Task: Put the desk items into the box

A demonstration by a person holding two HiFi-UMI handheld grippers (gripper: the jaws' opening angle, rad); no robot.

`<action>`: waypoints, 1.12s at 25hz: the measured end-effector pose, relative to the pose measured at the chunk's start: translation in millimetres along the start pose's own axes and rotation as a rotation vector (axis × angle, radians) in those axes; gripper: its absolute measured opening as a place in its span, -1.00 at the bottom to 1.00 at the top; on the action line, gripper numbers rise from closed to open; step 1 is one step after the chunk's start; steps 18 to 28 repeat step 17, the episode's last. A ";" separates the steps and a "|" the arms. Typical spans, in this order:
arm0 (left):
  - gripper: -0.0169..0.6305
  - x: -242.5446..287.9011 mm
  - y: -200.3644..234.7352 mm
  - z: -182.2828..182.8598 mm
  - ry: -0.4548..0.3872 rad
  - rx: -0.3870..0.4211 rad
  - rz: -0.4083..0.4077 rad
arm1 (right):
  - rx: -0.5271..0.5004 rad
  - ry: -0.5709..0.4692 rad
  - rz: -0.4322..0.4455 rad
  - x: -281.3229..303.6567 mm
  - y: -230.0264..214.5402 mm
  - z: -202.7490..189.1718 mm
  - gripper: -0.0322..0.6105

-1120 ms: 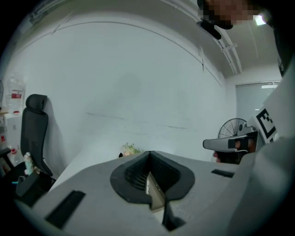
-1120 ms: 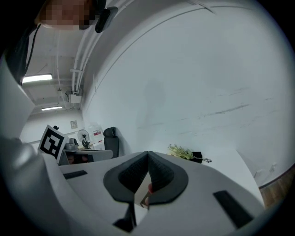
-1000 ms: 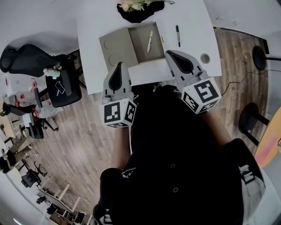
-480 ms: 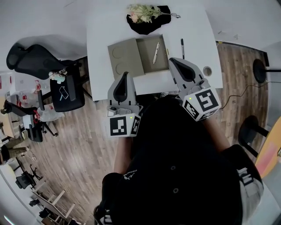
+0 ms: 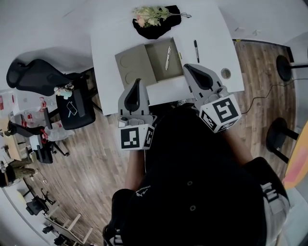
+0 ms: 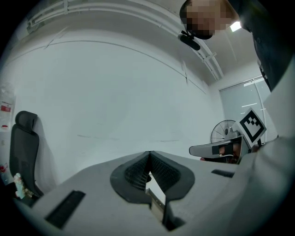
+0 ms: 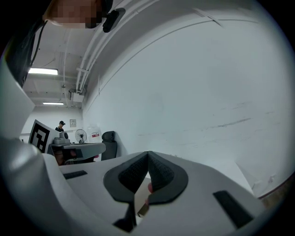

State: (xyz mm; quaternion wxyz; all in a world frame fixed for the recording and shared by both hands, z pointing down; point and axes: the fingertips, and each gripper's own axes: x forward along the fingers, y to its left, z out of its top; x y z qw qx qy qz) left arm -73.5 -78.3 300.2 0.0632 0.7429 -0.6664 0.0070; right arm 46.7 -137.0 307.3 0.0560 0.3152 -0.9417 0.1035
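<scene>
The left hand-held gripper (image 5: 137, 82) has its jaws shut together, with nothing in them; the right hand-held gripper (image 5: 187, 67) is the same; a white pen (image 5: 167, 51) lies in the open box (image 5: 156, 57); a black pen (image 5: 196, 44) lies beside the box on the counter (image 5: 211, 29).

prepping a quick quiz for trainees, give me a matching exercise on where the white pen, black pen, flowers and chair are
Things:
1 white pen
2 black pen
3 flowers
4 chair

Places:
a on the floor, left of the desk
b in the box
c on the desk, right of the box
d on a black cloth at the desk's far edge

Pairs: 1-b, 2-c, 3-d, 4-a
</scene>
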 end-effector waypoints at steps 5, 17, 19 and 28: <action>-0.92 6.2 -10.3 -4.4 0.009 0.010 -0.028 | 0.009 0.000 -0.033 -4.5 -7.0 -3.3 -0.90; -0.92 9.8 -11.9 -7.6 0.014 0.008 -0.016 | -0.003 0.009 -0.028 -5.2 -9.8 -5.9 -0.90; -0.92 9.8 -11.9 -7.6 0.014 0.008 -0.016 | -0.003 0.009 -0.028 -5.2 -9.8 -5.9 -0.90; -0.92 9.8 -11.9 -7.6 0.014 0.008 -0.016 | -0.003 0.009 -0.028 -5.2 -9.8 -5.9 -0.90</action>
